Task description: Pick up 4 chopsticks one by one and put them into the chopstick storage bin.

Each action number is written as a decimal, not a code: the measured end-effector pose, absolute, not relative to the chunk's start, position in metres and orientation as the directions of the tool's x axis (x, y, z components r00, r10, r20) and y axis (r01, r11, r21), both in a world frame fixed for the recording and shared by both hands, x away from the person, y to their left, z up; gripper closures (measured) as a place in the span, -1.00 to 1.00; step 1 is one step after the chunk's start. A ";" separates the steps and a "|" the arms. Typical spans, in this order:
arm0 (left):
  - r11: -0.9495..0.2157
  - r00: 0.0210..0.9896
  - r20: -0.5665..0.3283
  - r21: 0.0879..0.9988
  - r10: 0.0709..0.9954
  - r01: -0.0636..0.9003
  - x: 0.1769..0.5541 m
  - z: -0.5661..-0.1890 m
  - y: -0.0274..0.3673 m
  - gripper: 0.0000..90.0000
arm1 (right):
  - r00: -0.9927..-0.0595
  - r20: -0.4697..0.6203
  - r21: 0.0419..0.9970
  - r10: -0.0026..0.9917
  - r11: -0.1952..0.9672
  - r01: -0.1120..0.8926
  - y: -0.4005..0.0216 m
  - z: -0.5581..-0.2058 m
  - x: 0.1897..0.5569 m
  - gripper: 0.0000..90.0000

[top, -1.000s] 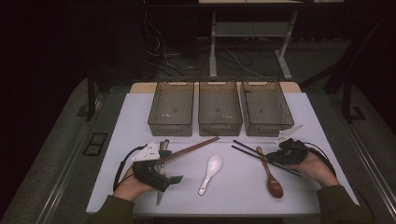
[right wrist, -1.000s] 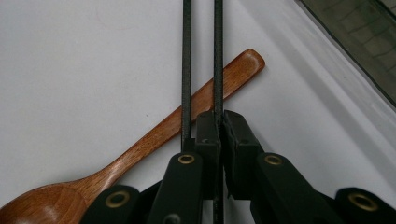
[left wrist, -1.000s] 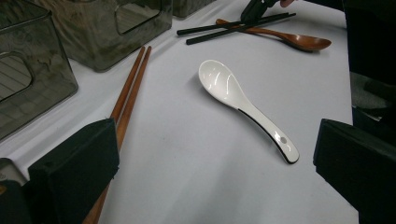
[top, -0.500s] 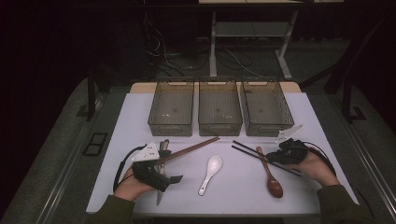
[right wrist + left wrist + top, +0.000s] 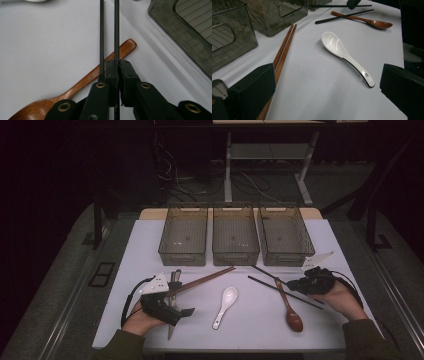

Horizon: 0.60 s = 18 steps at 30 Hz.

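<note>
Pinching one black chopstick [image 5: 116, 30] in your right gripper [image 5: 117, 67], its twin [image 5: 101, 35] just beside, both crossing the wooden spoon [image 5: 75, 87], likely headed for the bins [image 5: 285, 235]; left gripper [image 5: 324, 87] spread, idle near the white spoon [image 5: 344, 56].

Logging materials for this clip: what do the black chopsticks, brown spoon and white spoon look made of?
Black chopsticks: matte, finely textured, possibly fibreglass or plastic.
Brown spoon: likely varnished wood, warm tone with sheen.
White spoon: glossy, looks like ceramic or melamine, mirrors highlights.
</note>
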<state>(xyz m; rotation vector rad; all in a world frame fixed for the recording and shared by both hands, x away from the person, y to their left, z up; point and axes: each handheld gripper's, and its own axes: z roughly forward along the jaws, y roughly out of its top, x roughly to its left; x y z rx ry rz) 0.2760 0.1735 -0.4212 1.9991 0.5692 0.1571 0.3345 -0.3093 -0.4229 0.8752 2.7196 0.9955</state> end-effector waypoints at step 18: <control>-0.385 0.882 -0.129 0.864 0.453 0.324 0.277 -0.422 0.174 -1.00 | -0.834 0.122 0.696 0.538 0.553 0.458 -0.297 -0.404 0.330 0.90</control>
